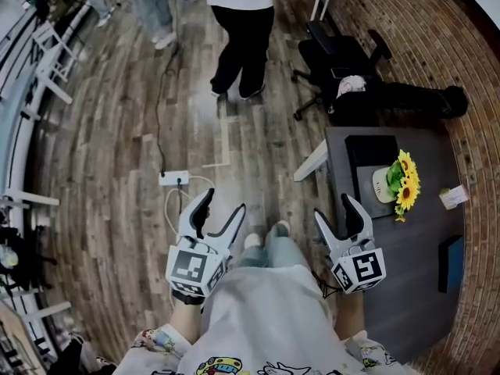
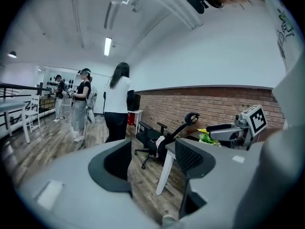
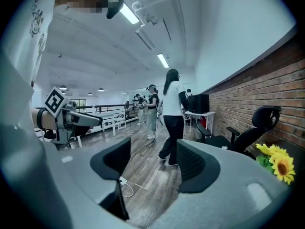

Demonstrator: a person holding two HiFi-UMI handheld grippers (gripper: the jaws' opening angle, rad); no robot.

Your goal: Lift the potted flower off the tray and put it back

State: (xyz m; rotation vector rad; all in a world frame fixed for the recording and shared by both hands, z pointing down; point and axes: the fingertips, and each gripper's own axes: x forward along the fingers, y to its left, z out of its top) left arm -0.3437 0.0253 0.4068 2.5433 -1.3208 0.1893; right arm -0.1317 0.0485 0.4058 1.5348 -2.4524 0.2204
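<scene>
A potted sunflower (image 1: 404, 184) in a pale pot stands on a dark tray (image 1: 367, 156) on the grey table (image 1: 406, 272) at the right. The sunflower (image 3: 279, 162) also shows at the right edge of the right gripper view. My left gripper (image 1: 221, 205) hangs open over the wooden floor, well left of the table. My right gripper (image 1: 333, 208) is open by the table's near left edge, short of the pot, with nothing between its jaws. In the left gripper view the left gripper (image 2: 153, 159) is empty too, with the flower's leaves (image 2: 208, 138) far right.
A black office chair (image 1: 344, 61) stands beyond the table. A person in dark trousers (image 1: 242, 37) stands on the floor ahead, others further off. A white power strip (image 1: 175, 178) with cable lies on the floor. A brick wall (image 1: 476, 155) runs along the right.
</scene>
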